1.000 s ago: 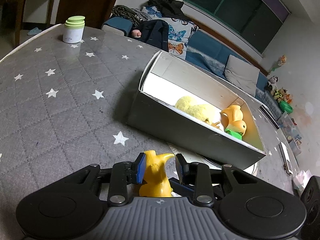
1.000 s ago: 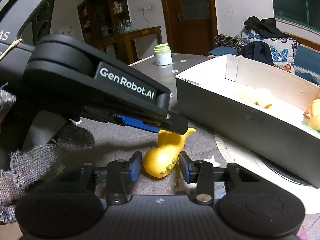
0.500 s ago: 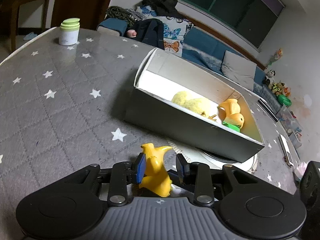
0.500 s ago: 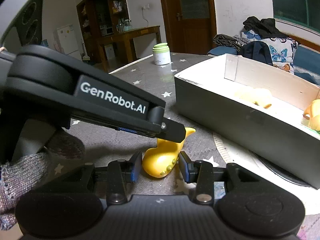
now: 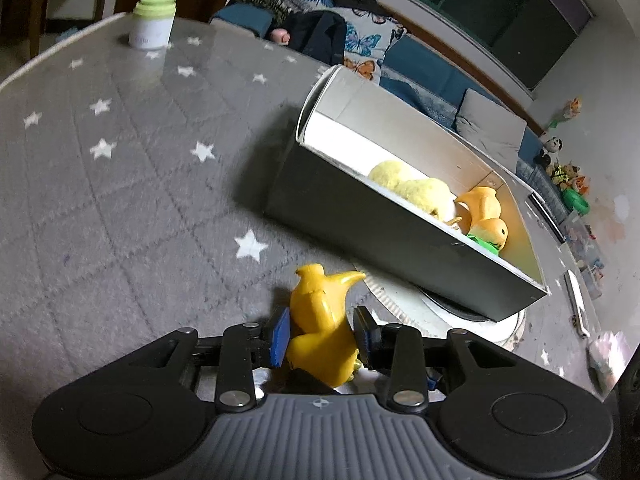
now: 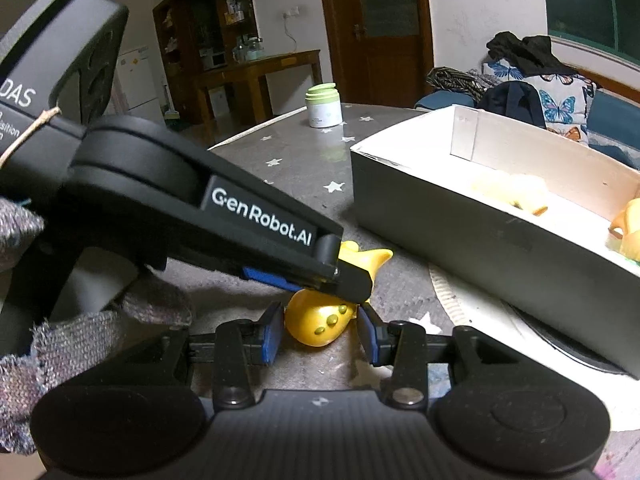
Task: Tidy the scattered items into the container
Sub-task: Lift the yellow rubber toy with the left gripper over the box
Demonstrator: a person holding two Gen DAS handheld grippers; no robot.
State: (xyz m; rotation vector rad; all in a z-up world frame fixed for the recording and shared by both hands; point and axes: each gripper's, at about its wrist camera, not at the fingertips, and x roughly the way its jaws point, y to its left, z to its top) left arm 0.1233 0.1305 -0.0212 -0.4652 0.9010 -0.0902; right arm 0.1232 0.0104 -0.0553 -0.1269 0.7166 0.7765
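Nearest in the left wrist view, the left gripper (image 5: 322,338) is clenched on a yellow toy (image 5: 320,320), its blue pads pressed against the toy's round body while the pointed head end sticks out toward twelve o'clock. In the right wrist view the right gripper (image 6: 318,332) stands released, its jaws apart on either side of the same toy (image 6: 320,318) without touching it, and the left gripper's black finger crosses in from nine o'clock above the toy. Whether the toy rests on the tabletop or is just clear of it cannot be told.

The toy looks like smooth moulded plastic or rubber: probably light, fairly stiff and somewhat slippery. The round belly is the sound place to hold; the thin pointed end would likely twist out of the pads.

Beyond it, at about one o'clock, the box (image 5: 372,216) stands on the grey star-patterned tabletop (image 5: 120,200), its near wall tall and dark, its top open. Inside lie a pale plush toy (image 5: 412,190) and an orange figure (image 5: 482,216) toward the far right end; the left half of the box floor is bare, so that looks the easier place to drop. The toy must rise over the near rim. Far off at eleven o'clock a green-lidded jar (image 5: 152,24) stands near the tabletop's edge, well apart from the path.
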